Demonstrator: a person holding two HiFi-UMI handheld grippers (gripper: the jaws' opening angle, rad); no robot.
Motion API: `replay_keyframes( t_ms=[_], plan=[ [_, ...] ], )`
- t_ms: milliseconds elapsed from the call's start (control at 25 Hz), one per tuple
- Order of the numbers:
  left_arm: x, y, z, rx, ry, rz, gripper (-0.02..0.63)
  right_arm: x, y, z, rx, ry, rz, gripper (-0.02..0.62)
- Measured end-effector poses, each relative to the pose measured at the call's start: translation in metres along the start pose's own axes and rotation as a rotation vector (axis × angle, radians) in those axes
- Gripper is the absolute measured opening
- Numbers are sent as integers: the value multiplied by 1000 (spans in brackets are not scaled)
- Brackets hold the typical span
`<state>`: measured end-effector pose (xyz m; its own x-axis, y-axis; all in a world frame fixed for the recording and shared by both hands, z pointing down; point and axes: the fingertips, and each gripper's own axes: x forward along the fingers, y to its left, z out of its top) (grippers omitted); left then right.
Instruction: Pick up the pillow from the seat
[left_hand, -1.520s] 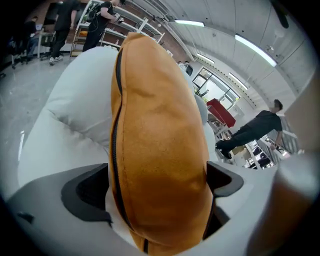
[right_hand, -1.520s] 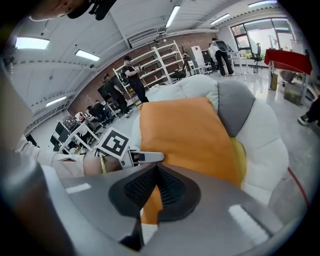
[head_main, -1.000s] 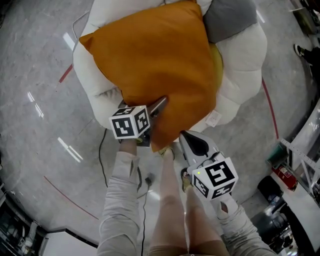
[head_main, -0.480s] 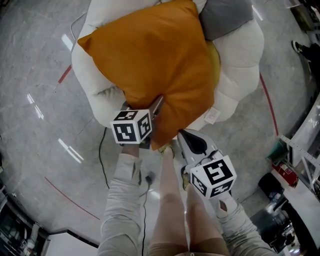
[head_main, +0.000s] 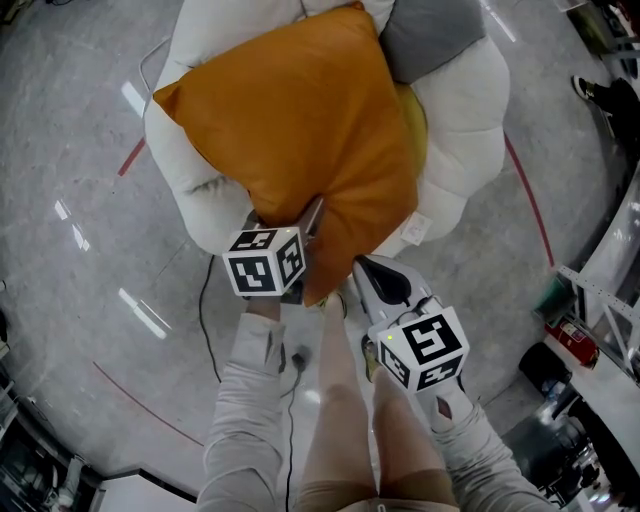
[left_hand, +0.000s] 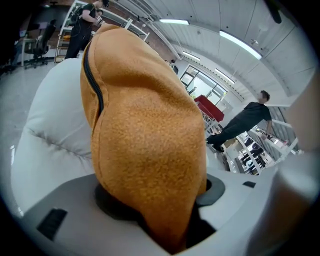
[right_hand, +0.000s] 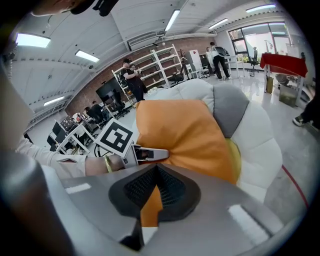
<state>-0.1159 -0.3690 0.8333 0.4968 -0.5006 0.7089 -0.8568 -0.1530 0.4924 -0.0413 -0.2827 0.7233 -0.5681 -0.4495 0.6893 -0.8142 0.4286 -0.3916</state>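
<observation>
A wide grey polished floor (head_main: 90, 300) carries a curved red line (head_main: 525, 190), and the gripper views show a workshop hall with a brick back wall, metal shelving (right_hand: 165, 62) and ceiling strip lights (right_hand: 172, 20). On the floor sits the puffy white seat (head_main: 470, 100), and the orange pillow (head_main: 290, 120) lies across it, covering most of the cushioning, with a grey cushion (head_main: 430, 35) at the far side and a yellow thing (head_main: 412, 110) peeking out under the pillow's right edge. The person stands at the seat's near side with both forearms in pale sleeves (head_main: 245, 400) reaching forward and down. The left tongs (head_main: 312, 218) have just been closing and now pinch the pillow's near corner, the orange fabric bulging between the pads and filling the left gripper view. The right tongs (head_main: 362, 268) sit just beside that same corner, pointing at the pillow's lower edge, their pads drawn together at the tip with nothing clearly caught; only a sliver of orange shows through the slit behind. A dark cable (head_main: 205, 300) trails on the floor by the left arm. Each of the tongs bears a marker cube (head_main: 265, 262) printed with black-and-white square codes, and a small white label (head_main: 415, 230) hangs from the seat's front, its print too small to read.
</observation>
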Motion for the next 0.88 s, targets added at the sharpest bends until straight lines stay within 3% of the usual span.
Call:
replay_keyframes(
  t_ms=[480, 880],
  plan=[
    [-46, -26, -9, -65, -35, 6, 245, -33, -2, 13, 3, -41, -25, -2],
    [-123, -68, 5, -109, -95, 2, 245, -86, 15, 41, -39, -75, -44, -2]
  ],
)
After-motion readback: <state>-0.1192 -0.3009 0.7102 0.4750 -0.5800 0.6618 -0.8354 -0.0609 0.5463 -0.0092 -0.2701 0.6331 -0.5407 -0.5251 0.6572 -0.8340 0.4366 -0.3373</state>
